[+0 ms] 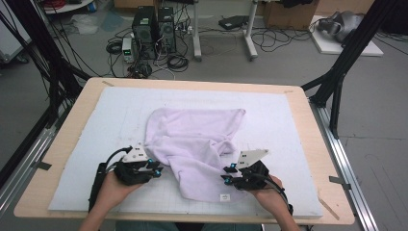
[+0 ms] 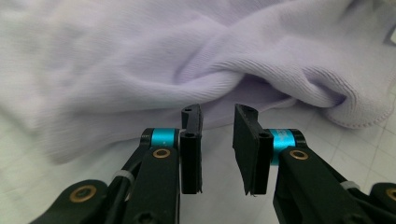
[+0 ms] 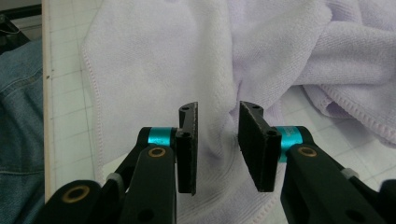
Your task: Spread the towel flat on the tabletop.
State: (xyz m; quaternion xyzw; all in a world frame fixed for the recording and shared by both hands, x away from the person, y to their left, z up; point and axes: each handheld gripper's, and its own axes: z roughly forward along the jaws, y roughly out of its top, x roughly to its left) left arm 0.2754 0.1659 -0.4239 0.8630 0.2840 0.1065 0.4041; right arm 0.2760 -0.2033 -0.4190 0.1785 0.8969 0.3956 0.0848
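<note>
- In the high view the left gripper (image 1: 155,169) sits at the near left of the counter (image 1: 67,139), held in the person's left hand (image 1: 111,188), its tips pointing right toward the lavender towel (image 1: 192,144) and just at the towel's left edge.
- The left gripper view (image 2: 217,122) shows what the high view cannot: the jaws stand apart with a clear gap and nothing between them, and the towel's folded edge lies just past the tips over the white gridded mat (image 2: 327,154).
- The towel lies crumpled in the middle of the mat (image 1: 96,120), wider at the far end and narrowing to a flap near the front edge; a small white label (image 1: 224,197) shows on that near flap in the high view.
- In the left gripper view the left part of the towel is blurred, and its weave is hard to make out there.
- The right gripper (image 1: 227,174) is at the near right, in the right hand (image 1: 269,195), tips pointing left at the towel's right edge.
- The right gripper view (image 3: 218,122) shows the jaws apart over towel cloth, with a raised wrinkle lying in the gap; the pads do not press on it.
- That view also shows the counter's wooden edge (image 3: 45,93) and blue denim (image 3: 21,116) beyond it.
- Both forearms enter from the bottom edge and are cut off there; the hands rest low, wrists level, palms wrapped around the gripper bodies.
</note>
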